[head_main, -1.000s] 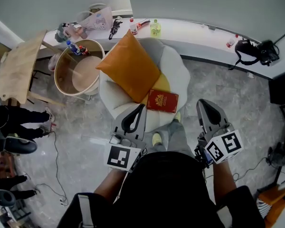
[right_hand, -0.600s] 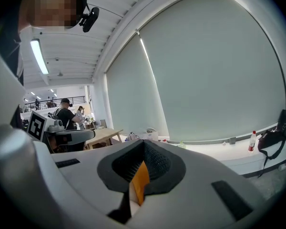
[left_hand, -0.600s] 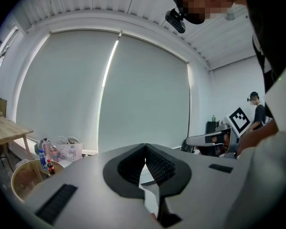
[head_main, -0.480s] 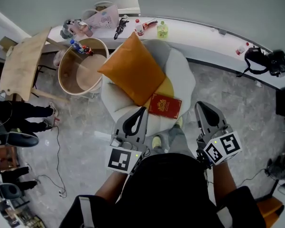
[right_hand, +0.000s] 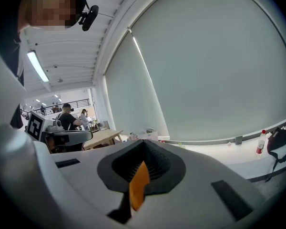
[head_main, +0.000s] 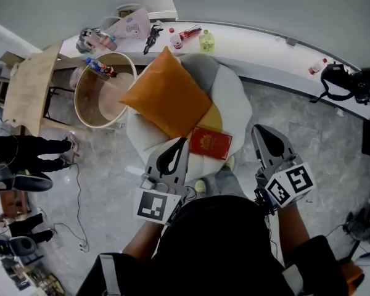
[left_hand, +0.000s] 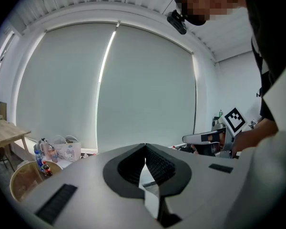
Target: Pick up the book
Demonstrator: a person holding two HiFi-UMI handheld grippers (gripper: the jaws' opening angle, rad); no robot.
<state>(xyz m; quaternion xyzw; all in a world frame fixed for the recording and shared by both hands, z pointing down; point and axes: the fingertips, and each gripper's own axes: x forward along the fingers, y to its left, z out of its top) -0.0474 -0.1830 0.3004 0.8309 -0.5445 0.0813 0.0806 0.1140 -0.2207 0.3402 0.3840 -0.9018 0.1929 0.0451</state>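
Two hand-held tools, the left gripper (head_main: 184, 140) and right gripper (head_main: 257, 129), have jaws pressed together, empty. The red hardcover book (head_main: 211, 143) lies untouched on the white round seat (head_main: 235, 100) against the orange cushion (head_main: 166, 94). Reaching, gripping and lifting are all left to do.

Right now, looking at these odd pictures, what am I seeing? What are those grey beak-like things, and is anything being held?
There is no robot here: a person holds a two-jaw grabbing tool in each hand. One picture comes from a camera on the person's head, looking steeply down. In it the left gripper and the right gripper point toward a pale round seat. On the seat lie an orange cushion and, next to it, a red book. The other two pictures come from cameras riding on each gripper, looking along its jaws. Both pairs of jaws are closed and hold nothing; neither touches the book.
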